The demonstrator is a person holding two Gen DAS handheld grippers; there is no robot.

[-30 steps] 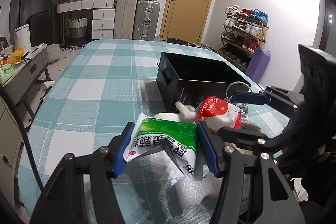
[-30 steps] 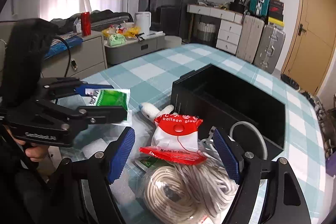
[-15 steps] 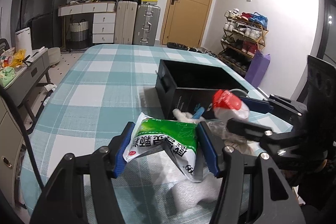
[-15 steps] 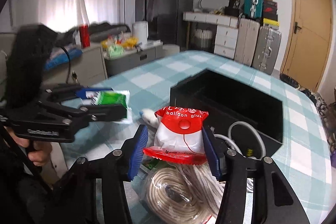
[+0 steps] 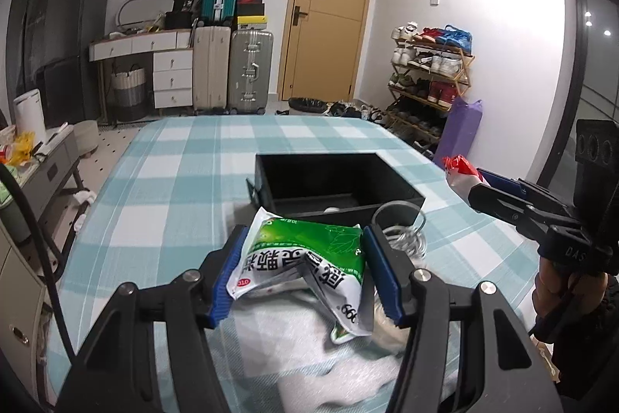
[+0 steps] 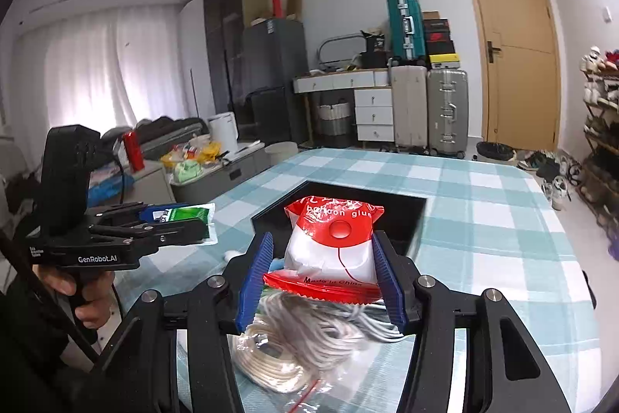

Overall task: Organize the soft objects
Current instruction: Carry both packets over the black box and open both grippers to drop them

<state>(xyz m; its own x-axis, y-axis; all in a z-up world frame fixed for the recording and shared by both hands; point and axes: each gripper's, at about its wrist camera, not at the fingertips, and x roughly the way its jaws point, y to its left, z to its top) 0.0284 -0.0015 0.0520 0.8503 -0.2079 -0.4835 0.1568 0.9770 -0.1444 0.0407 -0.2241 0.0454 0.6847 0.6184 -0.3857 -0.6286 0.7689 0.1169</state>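
My left gripper (image 5: 303, 271) is shut on a green and white packet (image 5: 305, 258) and holds it above the table, just short of the open black box (image 5: 336, 180). My right gripper (image 6: 323, 277) is shut on a red and white balloon glue bag (image 6: 332, 242), raised in front of the same box (image 6: 406, 215). In the left wrist view the right gripper (image 5: 476, 180) shows at the right with the red bag (image 5: 458, 171). In the right wrist view the left gripper (image 6: 185, 223) shows at the left with the green packet (image 6: 185, 213).
A bagged coil of white cable (image 6: 301, 339) lies on the checked tablecloth (image 5: 185, 180) under the right gripper, also seen as loops (image 5: 402, 231) beside the box. A white foam sheet (image 5: 329, 366) lies under the left gripper. A small white soft item (image 5: 330, 209) lies inside the box.
The right gripper closed on the balloon glue bag and lifted it off the cable. Both grippers rose and now hold their packets higher, near the box.
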